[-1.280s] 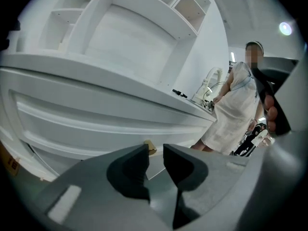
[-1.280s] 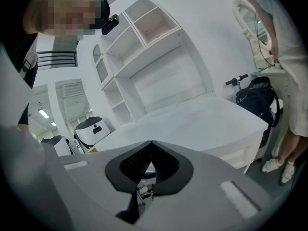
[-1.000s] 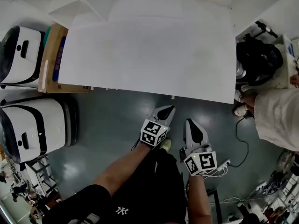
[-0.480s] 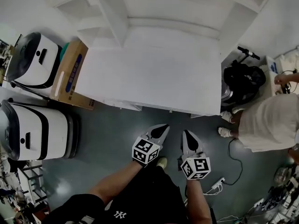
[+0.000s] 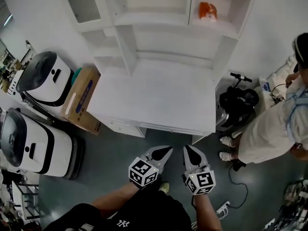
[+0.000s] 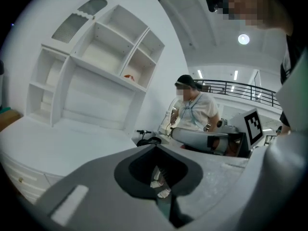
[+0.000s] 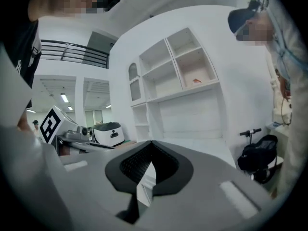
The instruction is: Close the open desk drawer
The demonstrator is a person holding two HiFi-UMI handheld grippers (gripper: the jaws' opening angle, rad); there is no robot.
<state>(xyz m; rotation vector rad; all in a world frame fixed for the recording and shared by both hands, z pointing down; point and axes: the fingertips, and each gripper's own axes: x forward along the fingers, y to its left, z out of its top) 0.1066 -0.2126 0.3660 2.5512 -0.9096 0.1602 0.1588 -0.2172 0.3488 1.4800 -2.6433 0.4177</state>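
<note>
Head view puts you standing back from the white desk (image 5: 154, 95), with the left gripper (image 5: 164, 152) and right gripper (image 5: 189, 151) held low by your legs and pointing at its front edge. Neither touches anything, which reads as lining up for a push. A pale strip under the middle of the front edge looks like the open drawer (image 5: 168, 129) standing slightly proud, though it is too small to be sure. The two gripper views settle what this view cannot: each pair of jaws is pressed together with nothing between. They look across the desktop to the shelves, so the drawer barely shows there. A bystander (image 5: 269, 129) stands well apart at the right.
</note>
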